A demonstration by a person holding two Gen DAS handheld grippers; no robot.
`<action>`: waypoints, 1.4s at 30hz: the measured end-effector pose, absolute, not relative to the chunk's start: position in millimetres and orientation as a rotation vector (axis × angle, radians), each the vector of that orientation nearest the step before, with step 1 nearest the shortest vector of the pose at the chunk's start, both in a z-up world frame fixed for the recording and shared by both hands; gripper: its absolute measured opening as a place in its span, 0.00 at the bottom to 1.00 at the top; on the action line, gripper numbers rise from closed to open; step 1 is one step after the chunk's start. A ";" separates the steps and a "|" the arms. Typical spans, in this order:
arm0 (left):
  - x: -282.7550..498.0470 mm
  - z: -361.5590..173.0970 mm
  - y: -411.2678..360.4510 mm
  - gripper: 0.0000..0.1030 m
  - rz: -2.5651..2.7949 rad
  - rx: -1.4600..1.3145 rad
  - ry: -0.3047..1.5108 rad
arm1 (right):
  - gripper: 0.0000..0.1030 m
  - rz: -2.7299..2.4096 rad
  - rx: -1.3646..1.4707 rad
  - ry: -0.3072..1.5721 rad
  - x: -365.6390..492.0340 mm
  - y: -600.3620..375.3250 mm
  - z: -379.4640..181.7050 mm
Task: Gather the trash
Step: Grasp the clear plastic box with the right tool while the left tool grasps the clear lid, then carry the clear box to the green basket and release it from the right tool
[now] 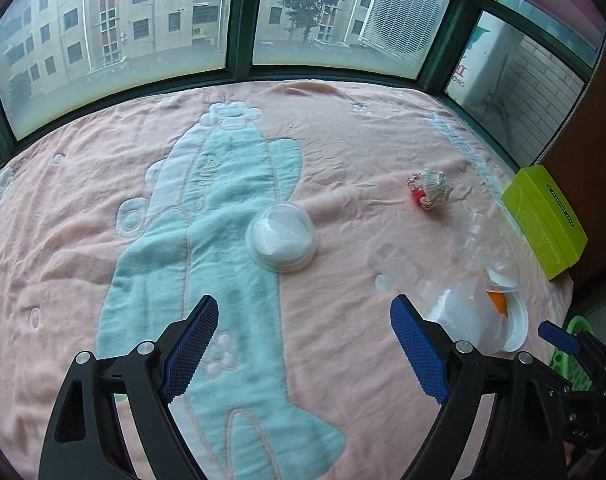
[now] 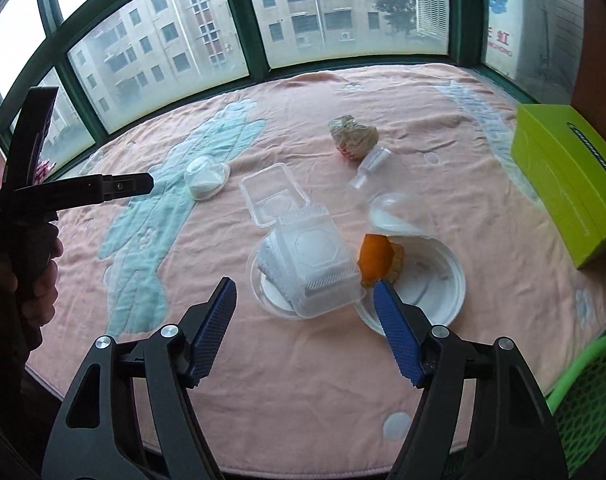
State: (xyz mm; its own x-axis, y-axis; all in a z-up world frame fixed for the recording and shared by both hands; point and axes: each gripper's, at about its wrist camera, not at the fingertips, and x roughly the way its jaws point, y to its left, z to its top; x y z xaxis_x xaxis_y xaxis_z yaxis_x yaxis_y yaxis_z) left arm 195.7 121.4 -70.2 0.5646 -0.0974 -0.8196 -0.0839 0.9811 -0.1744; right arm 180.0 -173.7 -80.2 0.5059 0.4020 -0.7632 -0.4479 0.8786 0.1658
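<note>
While both tongs, left (image 1: 305,344) and right (image 2: 305,330), are gaping empty, clear plastic containers (image 2: 311,268) are littering the pink blanket (image 2: 303,380).

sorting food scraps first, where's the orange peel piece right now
In the right wrist view the orange peel piece sits right of centre, on the left rim of the white round plate, beside the clear plastic clamshell box.

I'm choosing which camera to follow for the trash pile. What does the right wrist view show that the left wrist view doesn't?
Only the right wrist view: the hand holding the left gripper, and the orange peel on its white plate unobstructed. Only the left wrist view: the left gripper's own open blue pads. Both: crumpled wrapper, green box, pink blanket.
</note>
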 end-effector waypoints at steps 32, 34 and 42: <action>296.0 -133.3 127.0 0.82 -0.005 -0.097 1.071 | 0.48 0.565 -0.188 0.995 237.9 -131.2 -118.3; 299.1 -135.5 126.8 0.72 -0.004 -0.099 1.078 | 0.47 0.564 -0.178 0.987 235.6 -132.8 -115.6; 299.3 -138.5 128.9 0.59 0.016 -0.113 1.079 | 0.47 0.560 -0.122 0.939 222.5 -139.4 -98.1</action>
State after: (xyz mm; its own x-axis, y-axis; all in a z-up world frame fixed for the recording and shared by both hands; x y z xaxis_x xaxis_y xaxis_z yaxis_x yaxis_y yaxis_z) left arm 299.3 128.9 -138.5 0.4723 -0.0420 -0.8804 -0.0684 0.9941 -0.0841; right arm 222.5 -139.4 -98.1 0.4605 0.4018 -0.7915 -0.5053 0.8518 0.1384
